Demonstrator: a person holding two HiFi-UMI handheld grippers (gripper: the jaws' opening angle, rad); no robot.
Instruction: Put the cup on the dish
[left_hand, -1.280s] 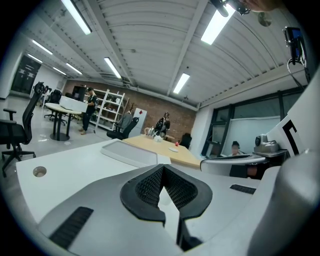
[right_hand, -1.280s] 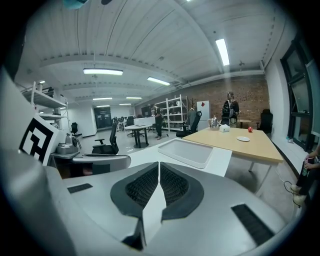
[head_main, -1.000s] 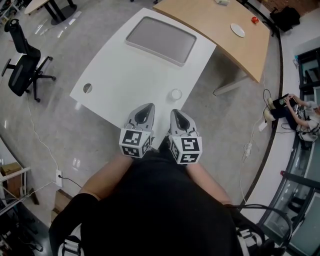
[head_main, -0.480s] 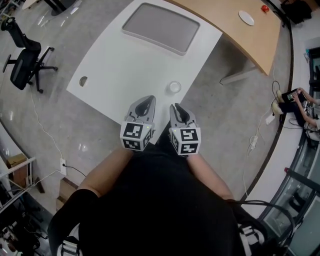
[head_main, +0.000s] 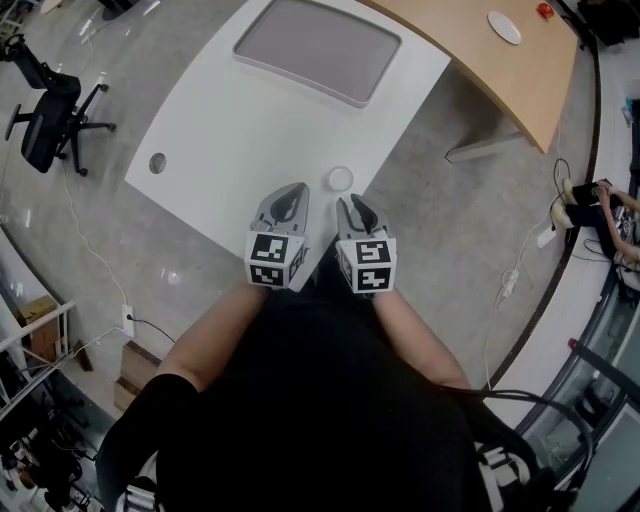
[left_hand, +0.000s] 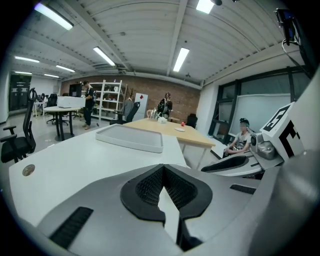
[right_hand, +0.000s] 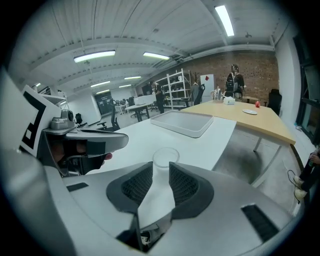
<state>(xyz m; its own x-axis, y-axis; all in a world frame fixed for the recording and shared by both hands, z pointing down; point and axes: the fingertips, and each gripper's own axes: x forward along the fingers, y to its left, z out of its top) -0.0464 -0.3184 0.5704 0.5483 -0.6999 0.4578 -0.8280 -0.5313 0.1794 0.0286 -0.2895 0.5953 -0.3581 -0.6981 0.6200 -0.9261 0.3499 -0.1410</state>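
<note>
The clear cup (right_hand: 165, 157), probably light and crushable, stands on the counter (right_hand: 140, 137) just ahead of the right hand-held gripper (right_hand: 161, 169), whose empty jaws have just been opening slightly, so pinch its wall gently; the left hand-held gripper (left_hand: 162, 169) is closed and empty.

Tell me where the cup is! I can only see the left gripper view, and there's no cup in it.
Observer: The cup stands upright on the white table, straight ahead of the right gripper.
Operator: Is it grabbed?
Observer: No. The right gripper's jaws have just been opening. Nothing is between them, and the cup sits beyond their tips.
Operator: Is it near the edge?
Observer: Yes, the head view shows it close to the table's edge.
</note>
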